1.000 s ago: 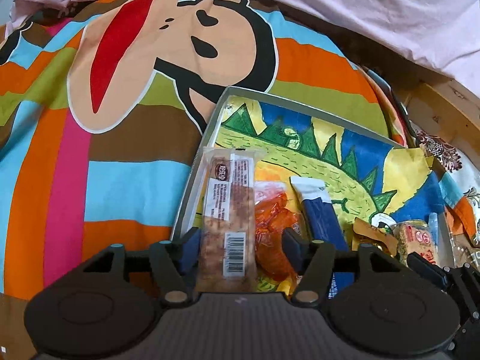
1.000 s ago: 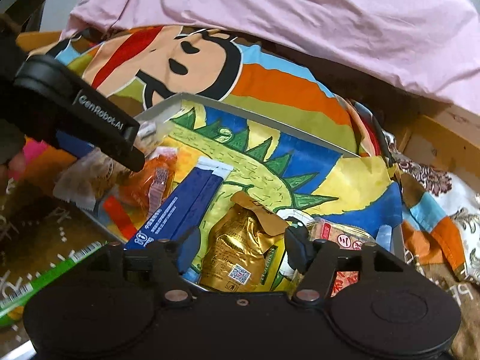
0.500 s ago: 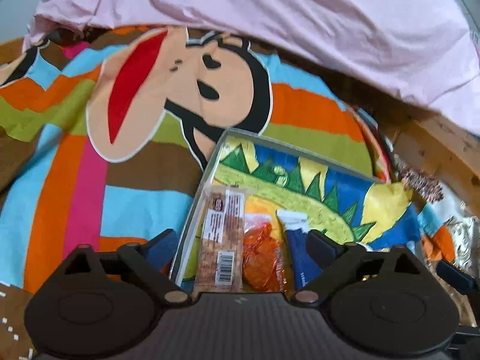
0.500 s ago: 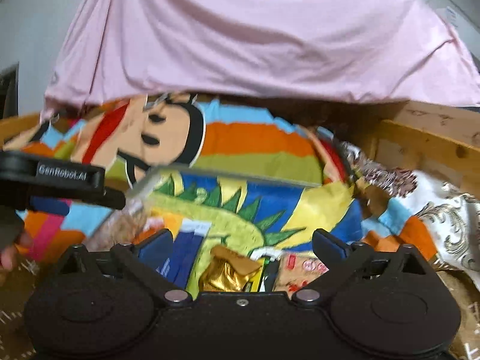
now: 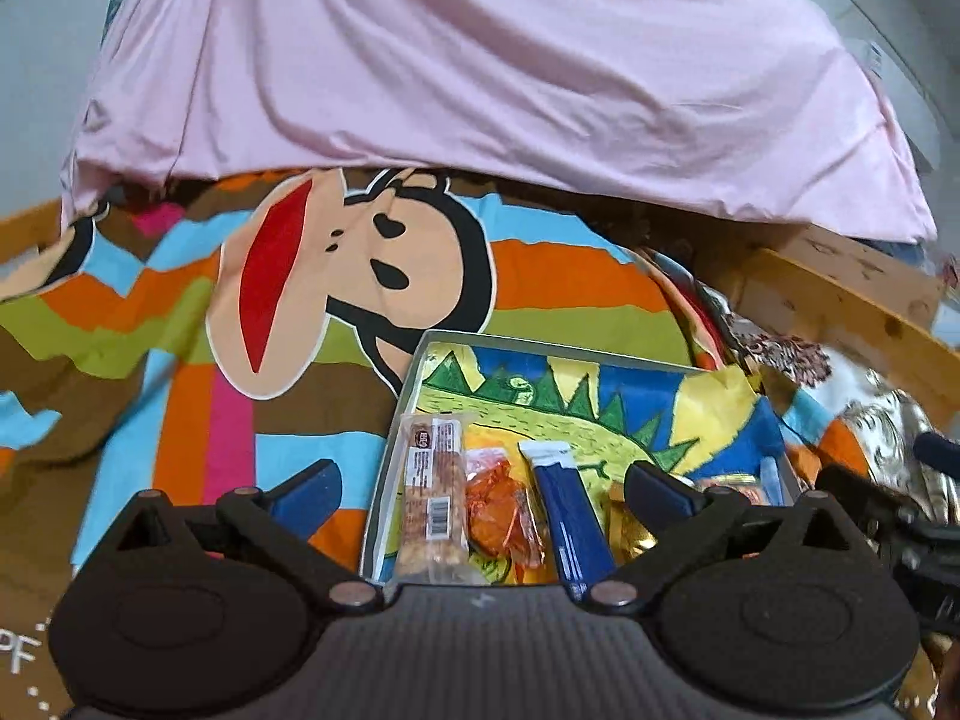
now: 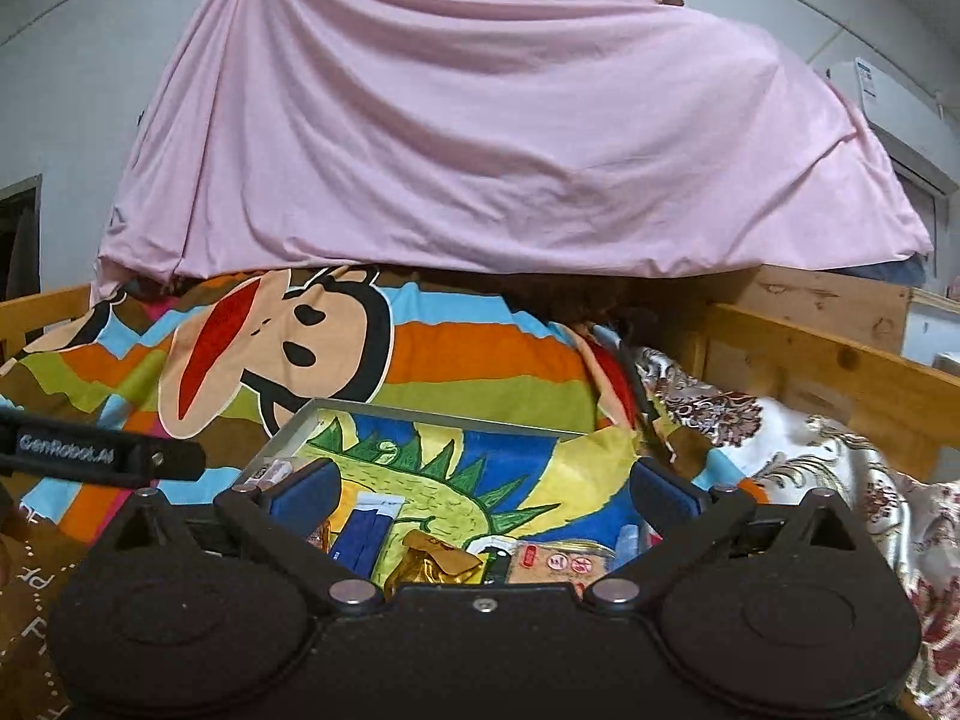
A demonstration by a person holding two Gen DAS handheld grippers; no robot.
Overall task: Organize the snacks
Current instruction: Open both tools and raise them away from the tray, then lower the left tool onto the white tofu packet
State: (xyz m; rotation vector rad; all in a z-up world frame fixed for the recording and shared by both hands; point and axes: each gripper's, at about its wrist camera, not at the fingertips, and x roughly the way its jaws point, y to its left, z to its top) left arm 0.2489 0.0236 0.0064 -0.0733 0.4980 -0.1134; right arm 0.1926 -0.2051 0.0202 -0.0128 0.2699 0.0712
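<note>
A shallow tray (image 5: 558, 351) lined with a dinosaur drawing lies on the bed. In it, side by side, are a clear-wrapped cereal bar (image 5: 433, 492), an orange packet (image 5: 501, 510), a blue bar (image 5: 570, 516) and a gold packet (image 5: 627, 525). My left gripper (image 5: 483, 483) hovers above the tray's near end; its jaws are opening wide and grip nothing. The right wrist view shows the tray (image 6: 432, 411), the blue bar (image 6: 363, 531), the gold packet (image 6: 432, 564) and a red-and-white packet (image 6: 558, 564). My right gripper (image 6: 485, 486) hangs over them, jaws opening, nothing between its pads.
The tray rests on a striped blanket with a cartoon monkey face (image 5: 360, 276). A pink sheet (image 6: 480, 138) is draped behind it. A wooden bed frame (image 6: 828, 372) and floral fabric (image 6: 780, 456) lie to the right. The left gripper's body (image 6: 108, 459) shows at the left.
Both grippers' jaws spread wide and pulled back and up from the tray. The cereal bar and the gold packet, earlier between the fingers, now lie free in the tray.
</note>
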